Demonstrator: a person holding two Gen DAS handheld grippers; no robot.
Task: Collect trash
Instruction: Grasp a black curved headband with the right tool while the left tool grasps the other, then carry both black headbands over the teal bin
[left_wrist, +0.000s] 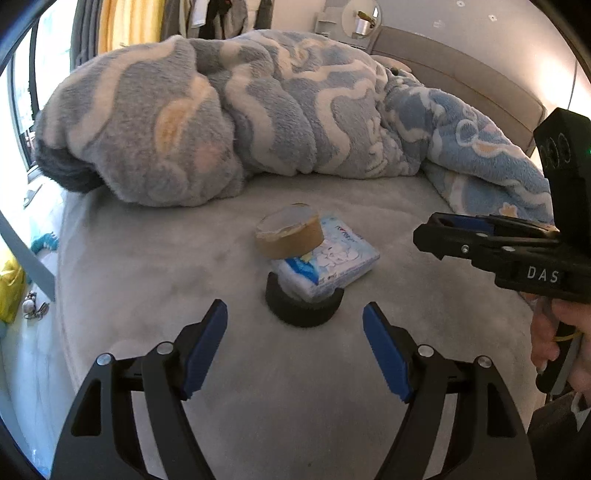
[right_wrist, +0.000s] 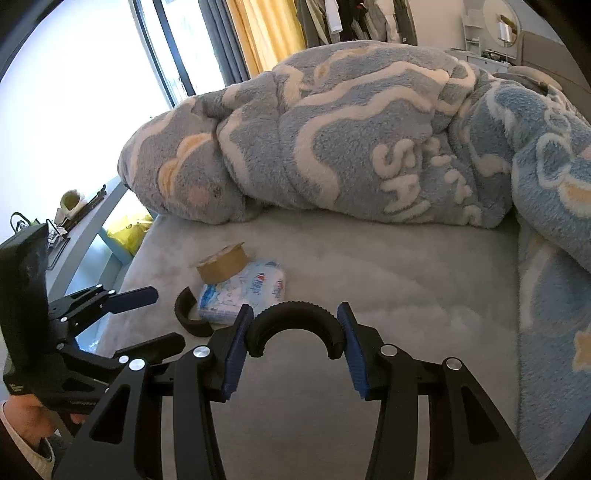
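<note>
A brown tape roll (left_wrist: 289, 232) leans on a blue-and-white tissue pack (left_wrist: 327, 264), which rests on a black curved rubber piece (left_wrist: 303, 308) on the grey bed. My left gripper (left_wrist: 294, 334) is open and empty, just short of that pile. My right gripper (right_wrist: 295, 334) is shut on a second black curved rubber piece (right_wrist: 294, 325), held between the blue pads (right_wrist: 236, 347). In the right wrist view the tape roll (right_wrist: 221, 263), tissue pack (right_wrist: 245, 291) and first black piece (right_wrist: 186, 312) lie ahead to the left, beside the left gripper (right_wrist: 147, 317).
A rumpled blue-and-cream fleece blanket (left_wrist: 240, 110) fills the far half of the bed and its right side (right_wrist: 554, 221). A yellow bag (left_wrist: 9, 291) and small items sit on the floor left of the bed. A window (right_wrist: 74, 92) and desk (right_wrist: 85, 221) are at left.
</note>
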